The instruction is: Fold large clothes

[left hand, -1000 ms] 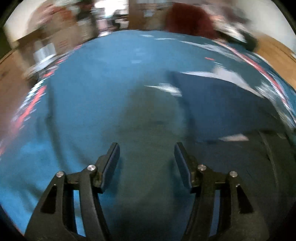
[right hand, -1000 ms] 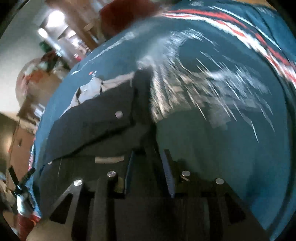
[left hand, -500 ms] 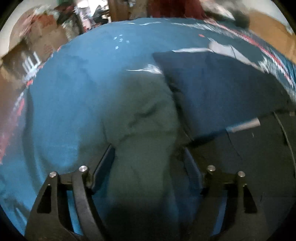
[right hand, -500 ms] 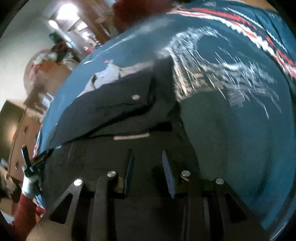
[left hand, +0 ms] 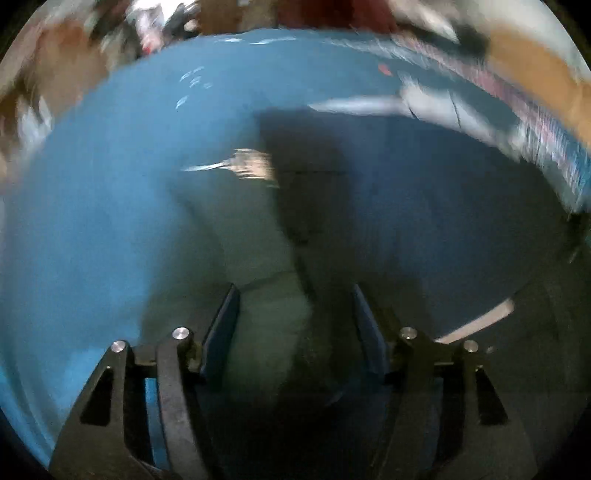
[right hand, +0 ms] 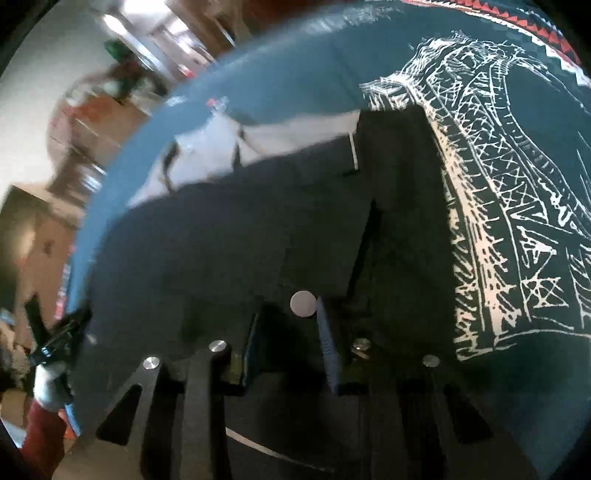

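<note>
Left fingers [left hand: 236, 317]: apart, the left gripper [left hand: 295, 314] low over the cloth [left hand: 110, 221], a grey-green fold of fabric lying between them; whether the pads touch it is unclear in the blur.
Right fingers [right hand: 327, 339]: a narrow gap between them, the right gripper [right hand: 286, 332] set over the garment [right hand: 221, 251]; dark fabric fills the gap, but I cannot tell whether they pinch it.
Button [right hand: 303, 303]: a round pale disc on the garment, just beyond the right fingertips.
Garment: dark navy, spread flat in the middle of the tabletop, with a pale lining panel [right hand: 280, 136] showing at its far edge; in the left view it lies right of the fingers.
Cloth: teal cover under the garment, with a white line drawing [right hand: 498, 203] on the right and a red-and-white patterned border [right hand: 546, 33] at the far right.
Person: a gloved hand [right hand: 48, 384] with a red sleeve [right hand: 40, 435] at the near left edge of the right view.
Background: blurred room beyond the far edge.
</note>
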`<act>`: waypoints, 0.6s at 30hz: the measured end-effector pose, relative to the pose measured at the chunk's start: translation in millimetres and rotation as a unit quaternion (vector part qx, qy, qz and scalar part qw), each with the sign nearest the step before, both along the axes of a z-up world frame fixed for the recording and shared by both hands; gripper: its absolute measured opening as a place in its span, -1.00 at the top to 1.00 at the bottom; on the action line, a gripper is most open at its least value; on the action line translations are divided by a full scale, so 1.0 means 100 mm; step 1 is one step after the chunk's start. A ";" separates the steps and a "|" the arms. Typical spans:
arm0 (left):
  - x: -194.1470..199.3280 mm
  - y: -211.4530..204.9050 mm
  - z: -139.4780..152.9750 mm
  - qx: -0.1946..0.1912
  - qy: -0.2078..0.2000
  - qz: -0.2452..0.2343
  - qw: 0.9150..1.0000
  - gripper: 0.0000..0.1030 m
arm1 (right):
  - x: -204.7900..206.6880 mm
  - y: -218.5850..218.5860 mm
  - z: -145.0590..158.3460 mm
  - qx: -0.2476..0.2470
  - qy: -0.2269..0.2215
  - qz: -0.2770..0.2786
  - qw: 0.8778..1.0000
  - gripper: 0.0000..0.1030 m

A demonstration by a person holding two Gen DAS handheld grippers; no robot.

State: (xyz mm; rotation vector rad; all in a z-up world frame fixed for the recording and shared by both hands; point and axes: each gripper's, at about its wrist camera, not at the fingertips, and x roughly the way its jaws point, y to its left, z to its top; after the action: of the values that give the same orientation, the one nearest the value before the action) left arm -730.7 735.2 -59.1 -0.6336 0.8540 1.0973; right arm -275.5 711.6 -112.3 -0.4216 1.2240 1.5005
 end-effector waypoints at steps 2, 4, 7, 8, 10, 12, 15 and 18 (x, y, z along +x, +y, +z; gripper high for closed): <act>-0.15 -0.14 0.12 -0.002 -0.017 0.006 1.000 -0.20 | 0.05 -0.18 0.15 -0.009 -0.009 -0.003 1.000 0.34; -0.30 -0.43 0.18 -0.020 -0.045 -0.001 0.999 -0.18 | 0.18 -0.60 0.35 0.008 0.030 0.009 0.999 0.28; -0.49 -0.95 0.14 -0.057 -0.115 -0.015 0.992 -0.20 | 0.38 -1.31 0.41 -0.004 0.063 0.002 0.998 0.06; -0.59 -1.12 0.11 -0.069 -0.134 -0.012 0.988 -0.20 | 0.44 -1.56 0.37 -0.015 0.071 -0.005 0.997 0.04; -0.62 -1.33 0.10 -0.083 -0.169 -0.005 0.982 -0.22 | 0.54 -2.07 0.25 -0.045 0.082 -0.026 0.995 0.04; -0.71 -1.52 0.09 -0.087 -0.192 0.003 0.978 -0.26 | 0.58 -2.53 0.08 -0.076 0.096 -0.051 0.991 0.04; -0.77 -1.68 0.08 -0.090 -0.201 0.005 0.975 -0.28 | 0.47 -3.03 -0.06 -0.086 0.147 -0.060 0.984 0.04; -0.75 -1.67 0.12 -0.092 -0.208 0.001 0.974 -0.28 | 0.28 -3.30 -0.22 -0.111 0.155 -0.040 0.981 0.00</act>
State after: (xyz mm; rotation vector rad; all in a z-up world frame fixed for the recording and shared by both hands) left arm -805.4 567.8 -47.4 -0.9804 0.5929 0.8473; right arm -247.2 382.1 -134.5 -0.2866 1.6459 1.3994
